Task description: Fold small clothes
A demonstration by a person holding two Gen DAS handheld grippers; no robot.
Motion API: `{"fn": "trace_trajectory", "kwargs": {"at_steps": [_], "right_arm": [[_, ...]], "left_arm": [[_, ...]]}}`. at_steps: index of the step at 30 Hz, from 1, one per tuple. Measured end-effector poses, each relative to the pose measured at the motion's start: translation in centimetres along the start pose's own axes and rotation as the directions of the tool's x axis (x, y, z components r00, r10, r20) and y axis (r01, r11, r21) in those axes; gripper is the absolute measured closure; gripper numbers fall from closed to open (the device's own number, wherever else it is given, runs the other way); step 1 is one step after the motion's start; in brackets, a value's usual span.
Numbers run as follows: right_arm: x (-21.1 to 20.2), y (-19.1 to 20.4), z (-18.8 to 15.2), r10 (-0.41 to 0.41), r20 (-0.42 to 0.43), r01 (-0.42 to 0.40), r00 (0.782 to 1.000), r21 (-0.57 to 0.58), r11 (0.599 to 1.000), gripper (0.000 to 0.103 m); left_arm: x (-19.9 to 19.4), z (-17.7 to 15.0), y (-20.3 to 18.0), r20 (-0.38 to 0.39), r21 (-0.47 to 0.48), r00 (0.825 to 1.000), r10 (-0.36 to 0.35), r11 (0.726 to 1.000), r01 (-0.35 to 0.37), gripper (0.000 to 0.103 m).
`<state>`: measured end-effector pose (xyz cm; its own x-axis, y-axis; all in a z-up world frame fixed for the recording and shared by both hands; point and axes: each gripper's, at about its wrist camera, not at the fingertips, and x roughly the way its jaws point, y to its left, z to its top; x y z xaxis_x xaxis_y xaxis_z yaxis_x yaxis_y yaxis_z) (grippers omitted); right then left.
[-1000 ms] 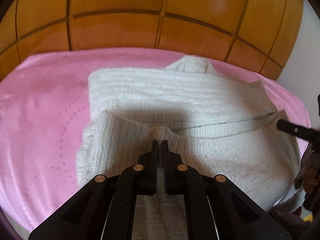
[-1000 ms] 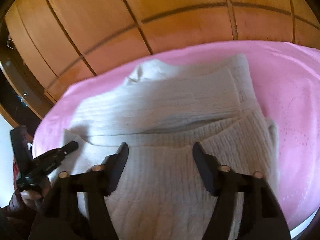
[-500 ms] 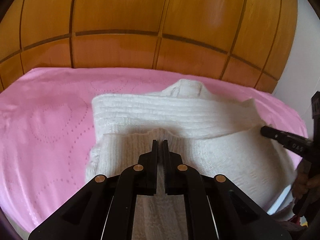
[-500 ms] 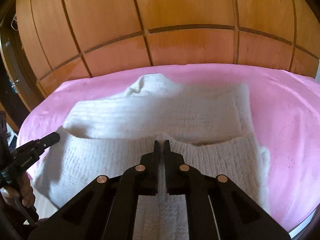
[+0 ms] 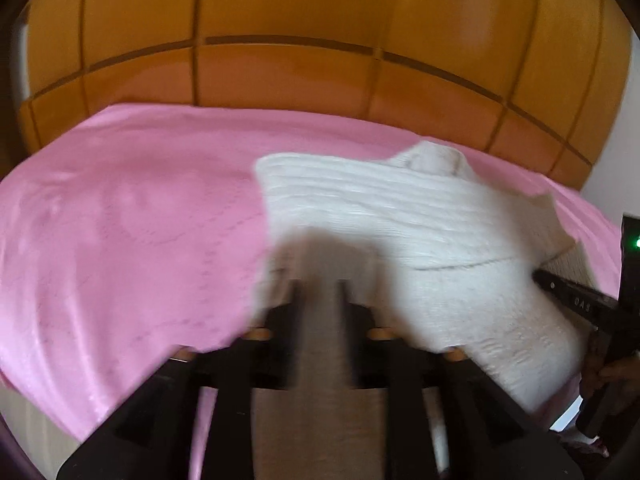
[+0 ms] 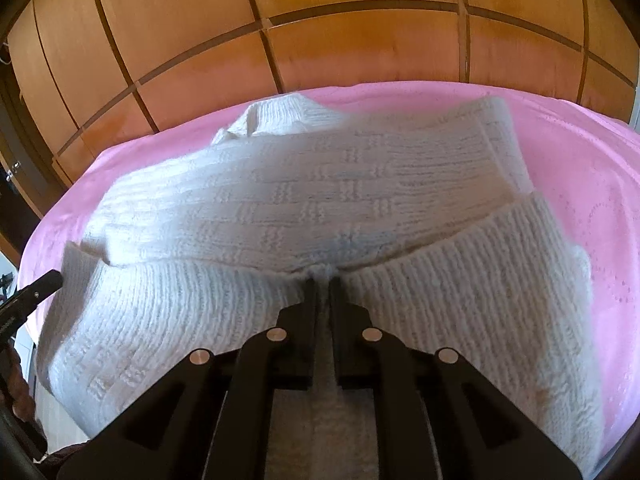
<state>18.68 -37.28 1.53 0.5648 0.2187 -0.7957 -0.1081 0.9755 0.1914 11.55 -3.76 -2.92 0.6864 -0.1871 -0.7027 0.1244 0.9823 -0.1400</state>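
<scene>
A white knitted sweater [image 6: 304, 200] lies on the pink sheet [image 6: 580, 168], its lower part doubled toward the collar. My right gripper [image 6: 322, 280] is shut on the sweater's ribbed hem near the middle. In the blurred left wrist view the sweater [image 5: 400, 216] sits to the right, and my left gripper [image 5: 318, 284] has its fingers a little apart with sweater fabric lying between them; the picture is too smeared to tell whether they hold it. The right gripper's tip [image 5: 576, 300] shows at the right edge.
An orange wooden panelled headboard [image 6: 320, 48] stands behind the bed. The pink sheet [image 5: 120, 240] stretches to the left of the sweater. The bed's near edge runs below both grippers. The left gripper's tip [image 6: 32, 292] shows at the left.
The right gripper closed on the hem half a second ago and has carried it forward. The left gripper's fingers have parted slightly and it has swung left, blurring its view.
</scene>
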Motion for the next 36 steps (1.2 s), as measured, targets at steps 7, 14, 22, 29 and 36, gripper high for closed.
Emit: {"fn": "trace_trajectory", "kwargs": {"at_steps": [7, 14, 22, 29, 36], "right_arm": [[0.0, 0.1, 0.4, 0.006, -0.009, -0.006, 1.0, 0.001, 1.0, 0.095], [-5.5, -3.5, 1.5, 0.036, 0.059, -0.039, 0.998, 0.045, 0.998, 0.061], [-7.2, -8.6, 0.3, -0.139, 0.05, 0.134, 0.989, 0.095, 0.986, 0.052], [-6.0, -6.7, 0.2, -0.171, 0.025, 0.171, 0.985, -0.007, 0.985, 0.096], [-11.0, -6.3, 1.2, -0.122, 0.098, 0.122, 0.988, 0.005, 0.993, 0.097]], "left_arm": [[3.7, 0.5, -0.9, -0.102, 0.075, 0.995, 0.003, 0.997, 0.005, 0.057], [4.2, 0.0, -0.5, -0.068, 0.052, 0.997, 0.049, 0.998, -0.045, 0.09], [3.1, -0.1, -0.2, -0.035, 0.03, 0.998, 0.043, 0.999, -0.042, 0.093], [1.1, 0.0, -0.6, 0.018, 0.048, 0.998, 0.064, 0.997, -0.065, 0.095], [-2.3, 0.4, -0.8, 0.07, 0.064, 0.996, 0.06, 0.996, -0.064, 0.097]]}}
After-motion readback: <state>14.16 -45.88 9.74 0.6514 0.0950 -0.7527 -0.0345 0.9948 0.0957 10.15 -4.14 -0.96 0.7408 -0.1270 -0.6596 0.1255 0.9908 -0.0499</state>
